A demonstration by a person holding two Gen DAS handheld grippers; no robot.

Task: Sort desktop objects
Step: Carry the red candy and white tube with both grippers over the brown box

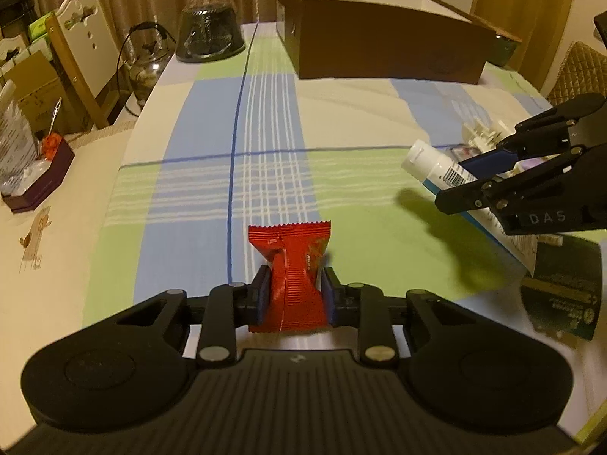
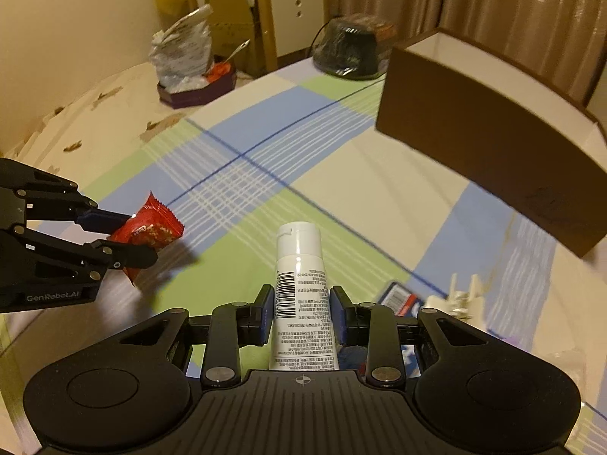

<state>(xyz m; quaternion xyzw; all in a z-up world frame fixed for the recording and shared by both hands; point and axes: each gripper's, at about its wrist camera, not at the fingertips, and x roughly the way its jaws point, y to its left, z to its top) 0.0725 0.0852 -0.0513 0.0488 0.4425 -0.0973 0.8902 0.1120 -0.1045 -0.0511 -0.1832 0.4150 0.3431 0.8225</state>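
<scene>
My left gripper (image 1: 295, 284) is shut on a red snack packet (image 1: 294, 265) and holds it above the checked tablecloth; it shows at the left of the right wrist view (image 2: 129, 237), with the packet (image 2: 151, 229) in it. My right gripper (image 2: 301, 301) is shut on a white tube (image 2: 301, 284) with a barcode, cap pointing forward. In the left wrist view the right gripper (image 1: 481, 180) is at the right edge, holding the tube (image 1: 436, 165). An open brown box (image 1: 383, 38) with a white inside stands at the far side, also in the right wrist view (image 2: 493, 144).
A dark upturned bowl (image 1: 210, 30) stands at the far left of the cloth. A purple tray with a plastic bag (image 2: 189, 76) sits on the left. A white clip (image 2: 463, 295), a blue-red card (image 2: 398, 295) and a dark green pack (image 1: 561, 292) lie near the right gripper. Chairs (image 1: 87, 49) stand behind.
</scene>
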